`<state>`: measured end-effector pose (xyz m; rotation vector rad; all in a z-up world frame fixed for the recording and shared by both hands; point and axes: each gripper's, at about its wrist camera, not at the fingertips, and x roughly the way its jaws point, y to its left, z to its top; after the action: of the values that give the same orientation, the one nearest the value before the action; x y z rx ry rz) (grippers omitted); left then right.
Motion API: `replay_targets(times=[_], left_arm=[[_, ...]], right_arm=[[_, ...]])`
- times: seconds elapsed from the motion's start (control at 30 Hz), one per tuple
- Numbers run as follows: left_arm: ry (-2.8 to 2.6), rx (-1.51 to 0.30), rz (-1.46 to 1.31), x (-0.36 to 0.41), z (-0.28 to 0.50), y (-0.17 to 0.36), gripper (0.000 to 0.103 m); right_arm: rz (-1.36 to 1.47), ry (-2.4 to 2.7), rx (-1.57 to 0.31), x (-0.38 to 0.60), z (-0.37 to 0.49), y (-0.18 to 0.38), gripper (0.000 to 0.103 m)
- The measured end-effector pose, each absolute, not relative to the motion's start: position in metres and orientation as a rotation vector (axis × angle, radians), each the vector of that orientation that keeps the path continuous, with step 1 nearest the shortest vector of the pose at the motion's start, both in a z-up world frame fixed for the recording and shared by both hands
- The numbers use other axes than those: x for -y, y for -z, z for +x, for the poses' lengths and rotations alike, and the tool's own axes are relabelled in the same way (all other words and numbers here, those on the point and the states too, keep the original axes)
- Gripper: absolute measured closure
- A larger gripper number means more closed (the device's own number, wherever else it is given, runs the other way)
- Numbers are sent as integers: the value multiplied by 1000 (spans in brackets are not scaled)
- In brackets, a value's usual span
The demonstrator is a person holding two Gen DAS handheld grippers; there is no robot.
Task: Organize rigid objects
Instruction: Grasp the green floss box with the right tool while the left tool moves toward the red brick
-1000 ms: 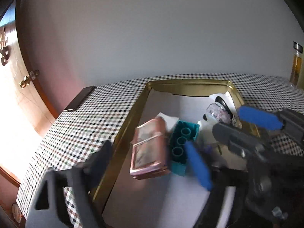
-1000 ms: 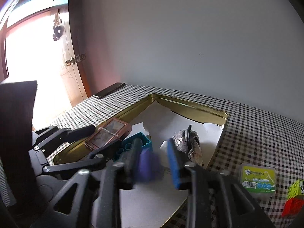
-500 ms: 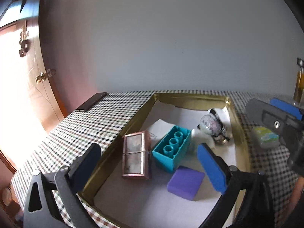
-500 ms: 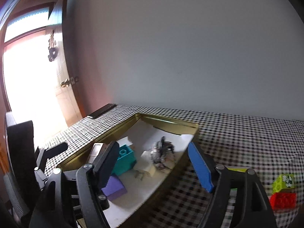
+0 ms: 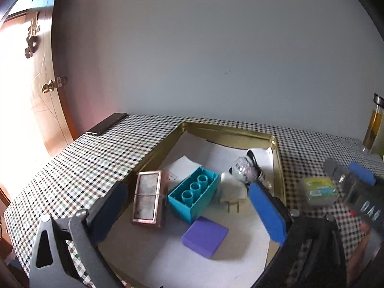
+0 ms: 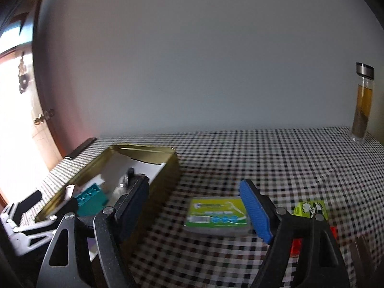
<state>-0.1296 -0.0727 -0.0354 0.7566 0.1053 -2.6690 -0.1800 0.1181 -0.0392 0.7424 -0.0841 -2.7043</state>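
Observation:
A gold tin tray [image 5: 153,153] lined with white paper holds a copper-framed case [image 5: 147,198], a teal brick [image 5: 194,194], a purple block [image 5: 205,236] and a sparkly hair tie [image 5: 244,171]. My left gripper [image 5: 189,206] hovers open above the tray's near end, nothing between its fingers. My right gripper [image 6: 196,205] is open over the checked cloth, to the right of the tray [image 6: 172,168]. A green-labelled plastic box [image 6: 217,216] lies just beyond its fingers. That box [image 5: 320,190] also shows in the left wrist view, beside the right gripper [image 5: 357,180].
A green brick [image 6: 310,207] and a red brick [image 6: 296,247] lie right of the box. A glass bottle [image 6: 362,103] of amber liquid stands at the far right by the wall. A dark phone [image 5: 108,123] rests on the table's far left corner, near a wooden door [image 5: 45,91].
The purple block left my right gripper and now lies in the tray. My right gripper opened and swung right, out of the tray to the green-labelled box. My left gripper opened wider and drew back.

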Motion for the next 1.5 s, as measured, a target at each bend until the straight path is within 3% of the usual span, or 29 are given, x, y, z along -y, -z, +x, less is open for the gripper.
replay_targets(times=[0.3,0.5,0.73,0.8,1.0,1.1,1.5], left_arm=[[2686,-144,768,73,-134,37,1],[2687,-163,780,74,-135,38,1],[2688,-119,803,64,-137,38,0],[2690,-112,809,61,-138,38,0],[2717,-94,820,46,-137,33,0],[2748,-71,819,29,-138,29,1],[2897,44,999,-84,-160,48,1]], right_arm=[[987,2704,-71,-109,-206,66,23],[1107,2692,-66,-107,-220,74,15],[1244,2642,1,-115,-233,86,15],[1228,2639,39,-122,-230,84,20],[1074,2747,-52,-128,-201,63,20],[991,2803,0,-147,-187,50,20],[804,3158,90,-266,-151,34,20]])
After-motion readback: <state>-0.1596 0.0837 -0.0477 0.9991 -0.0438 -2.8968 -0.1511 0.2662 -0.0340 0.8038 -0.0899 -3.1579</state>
